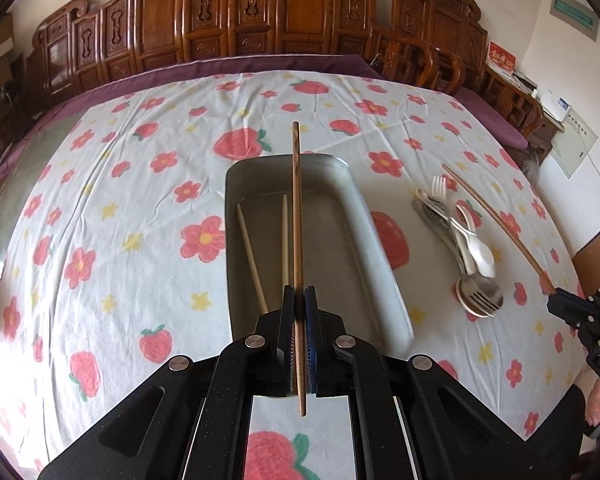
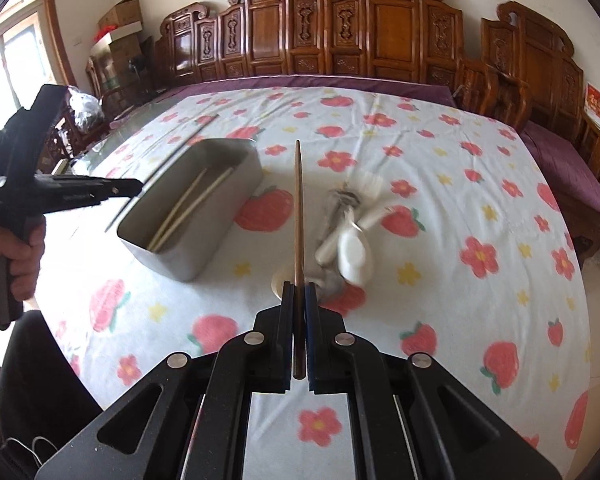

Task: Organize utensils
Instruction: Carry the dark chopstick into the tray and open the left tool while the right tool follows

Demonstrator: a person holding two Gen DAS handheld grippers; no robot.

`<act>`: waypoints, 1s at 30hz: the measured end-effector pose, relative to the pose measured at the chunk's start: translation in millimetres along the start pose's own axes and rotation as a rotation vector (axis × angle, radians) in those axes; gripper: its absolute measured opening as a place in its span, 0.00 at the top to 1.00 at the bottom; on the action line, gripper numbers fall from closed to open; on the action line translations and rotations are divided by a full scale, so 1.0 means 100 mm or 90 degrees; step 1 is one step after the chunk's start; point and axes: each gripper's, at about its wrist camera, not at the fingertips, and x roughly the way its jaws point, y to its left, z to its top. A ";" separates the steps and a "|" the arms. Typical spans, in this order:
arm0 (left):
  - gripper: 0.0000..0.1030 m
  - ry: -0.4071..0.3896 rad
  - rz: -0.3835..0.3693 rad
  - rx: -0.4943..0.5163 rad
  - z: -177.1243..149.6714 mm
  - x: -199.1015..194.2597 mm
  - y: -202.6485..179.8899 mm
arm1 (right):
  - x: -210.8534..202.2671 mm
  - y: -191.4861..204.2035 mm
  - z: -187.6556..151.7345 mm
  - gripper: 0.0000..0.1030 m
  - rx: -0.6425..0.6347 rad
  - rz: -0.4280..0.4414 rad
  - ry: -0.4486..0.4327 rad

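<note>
The left gripper (image 1: 299, 300) is closed tight on a dark brown chopstick (image 1: 296, 208), which points forward along the fingers, above the metal tray (image 1: 332, 216). The right gripper (image 2: 299, 296) is clamped on a second dark chopstick (image 2: 298, 208) in the same way, and it hovers beside the tray, over the cloth.

To do this step well, I think each stick should be lowered until it is nearly flat and in line with the long side of the tray, then released only when it is low, so it does not bounce out.

Inside the tray two pale chopsticks (image 1: 260, 252) already lie along its length. A little farther to the right, the heap of spoons and forks (image 1: 464, 248) waits on the flowered tablecloth (image 1: 120, 200), not yet sorted
</note>
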 end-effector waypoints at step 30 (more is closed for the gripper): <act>0.95 -0.035 -0.028 -0.024 -0.13 -0.41 0.39 | 0.95 1.09 0.74 0.94 0.002 0.056 0.077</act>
